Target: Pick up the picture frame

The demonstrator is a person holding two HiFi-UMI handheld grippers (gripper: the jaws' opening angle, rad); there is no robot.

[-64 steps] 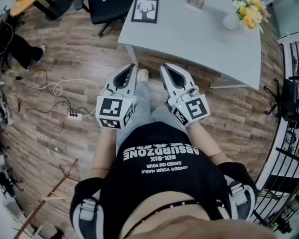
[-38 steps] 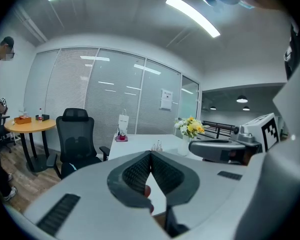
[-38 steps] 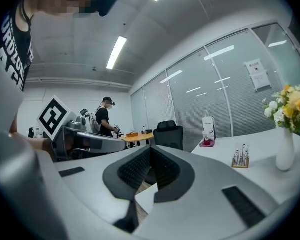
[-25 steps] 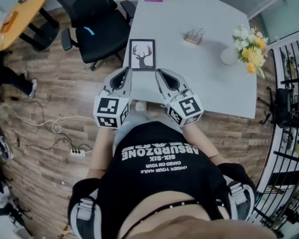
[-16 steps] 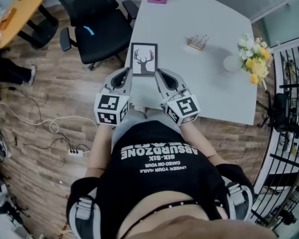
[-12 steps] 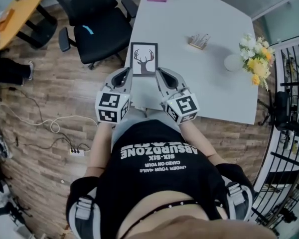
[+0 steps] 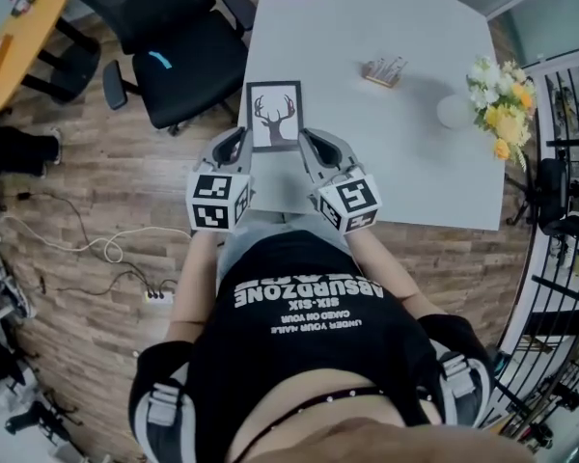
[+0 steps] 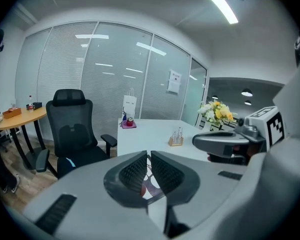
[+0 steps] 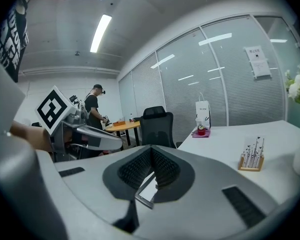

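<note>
The picture frame [image 7: 275, 116] lies flat at the white table's [image 7: 396, 152] left edge, upper middle of the head view, with bare tabletop to its right. The left gripper [image 7: 234, 143] and right gripper [image 7: 312, 143] flank its near end, fingers closed and empty. Only the right gripper view shows a person [image 9: 94, 111] standing at left.

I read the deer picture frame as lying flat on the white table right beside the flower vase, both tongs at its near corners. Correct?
Not beside the flower vase. The head view shows the picture frame lying flat at the opposite, left edge of the white table, next to the black chair. The left tongs and right tongs are at its near corners.
</note>
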